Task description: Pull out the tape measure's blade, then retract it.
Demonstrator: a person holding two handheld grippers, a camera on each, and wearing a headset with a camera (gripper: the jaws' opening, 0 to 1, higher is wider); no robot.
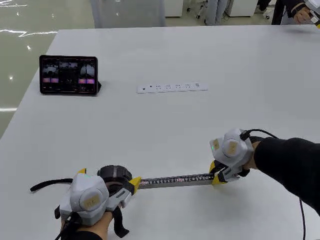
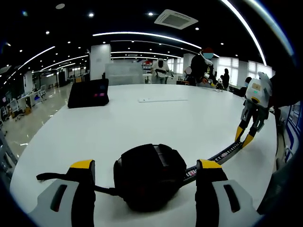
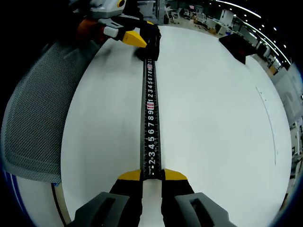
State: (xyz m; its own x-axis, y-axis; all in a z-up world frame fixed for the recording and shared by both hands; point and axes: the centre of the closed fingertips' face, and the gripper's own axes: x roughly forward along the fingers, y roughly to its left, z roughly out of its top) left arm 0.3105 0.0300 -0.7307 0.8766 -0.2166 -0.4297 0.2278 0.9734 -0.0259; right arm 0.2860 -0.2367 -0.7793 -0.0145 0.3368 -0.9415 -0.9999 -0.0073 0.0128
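The tape measure (image 1: 114, 175) lies on the white table (image 1: 200, 55), well nearer the person than the power strip (image 1: 172, 87) and left of it. Its black case rests flat, a dark strap (image 1: 50, 184) trailing away from the strip's side. The blade (image 1: 175, 180) is drawn out flat along the tabletop, ending below the power strip's right end. The left gripper (image 1: 108, 177) straddles the case with its jaws spread; in the left gripper view a gap shows on each side. The right gripper (image 1: 215, 174) is pressed together on the blade's free end, with the printed numbers running up between its yellow tips. A tablet (image 1: 68, 75) stands propped left of the power strip.
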